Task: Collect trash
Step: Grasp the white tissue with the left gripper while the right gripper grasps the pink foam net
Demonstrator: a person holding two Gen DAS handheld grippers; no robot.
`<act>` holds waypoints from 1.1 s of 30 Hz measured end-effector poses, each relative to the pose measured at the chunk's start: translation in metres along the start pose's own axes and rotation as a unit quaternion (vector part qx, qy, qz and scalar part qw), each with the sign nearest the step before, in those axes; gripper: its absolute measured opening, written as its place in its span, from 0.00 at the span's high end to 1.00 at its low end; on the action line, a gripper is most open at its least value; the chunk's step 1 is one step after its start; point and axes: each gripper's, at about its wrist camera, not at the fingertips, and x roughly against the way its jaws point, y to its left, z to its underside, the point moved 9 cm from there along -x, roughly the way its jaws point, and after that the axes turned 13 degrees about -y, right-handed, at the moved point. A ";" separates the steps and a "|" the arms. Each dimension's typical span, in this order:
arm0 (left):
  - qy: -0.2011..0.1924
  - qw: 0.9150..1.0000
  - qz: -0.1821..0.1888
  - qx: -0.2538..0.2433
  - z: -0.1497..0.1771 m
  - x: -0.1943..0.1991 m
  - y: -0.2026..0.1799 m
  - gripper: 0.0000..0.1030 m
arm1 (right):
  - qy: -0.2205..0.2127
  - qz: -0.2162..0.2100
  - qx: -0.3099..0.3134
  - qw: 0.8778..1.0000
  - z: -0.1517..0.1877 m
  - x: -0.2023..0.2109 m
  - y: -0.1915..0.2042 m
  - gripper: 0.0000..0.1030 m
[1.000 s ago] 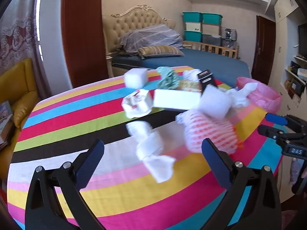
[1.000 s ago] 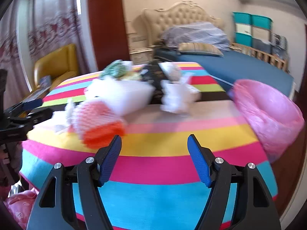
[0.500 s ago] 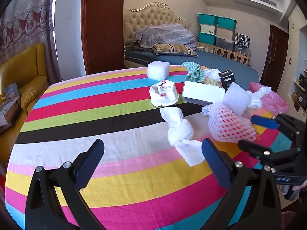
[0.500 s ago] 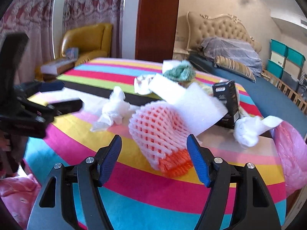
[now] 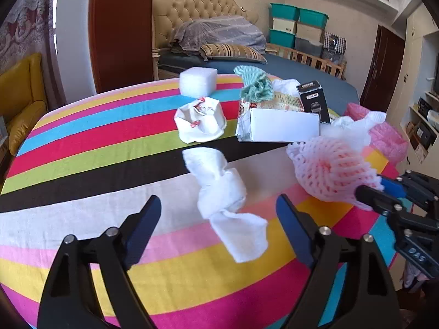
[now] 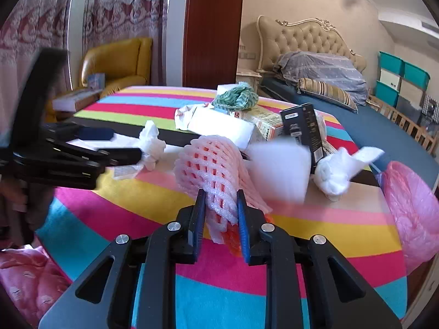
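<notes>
Half a second earlier spread wide, the right gripper (image 6: 219, 205) had clamped the pink foam fruit net (image 6: 211, 164). Beside that net, the left gripper (image 5: 219, 216) hung apart over the twisted white tissue (image 5: 222, 192), probably the next pickup.

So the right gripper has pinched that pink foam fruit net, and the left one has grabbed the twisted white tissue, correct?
Only partly. The left wrist view shows the left gripper open, around the twisted white tissue without gripping it. The right gripper does pinch the pink foam fruit net.

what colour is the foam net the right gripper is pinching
The foam fruit net in the right gripper is pale pink; right wrist view shows it best.
</notes>
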 end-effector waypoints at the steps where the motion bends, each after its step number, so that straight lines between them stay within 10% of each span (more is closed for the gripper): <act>1: 0.005 1.000 0.000 -0.002 0.001 -0.003 -0.002 0.30 | -0.006 -0.006 -0.009 1.000 -0.001 0.005 -0.003 0.79; 13: 0.038 0.999 0.014 0.007 0.010 -0.019 -0.009 0.77 | -0.033 -0.019 -0.055 0.998 -0.005 0.024 -0.019 0.80; 33: -0.095 0.994 0.038 -0.029 -0.037 0.048 -0.049 0.77 | -0.089 -0.003 -0.056 0.994 -0.033 0.070 -0.026 0.80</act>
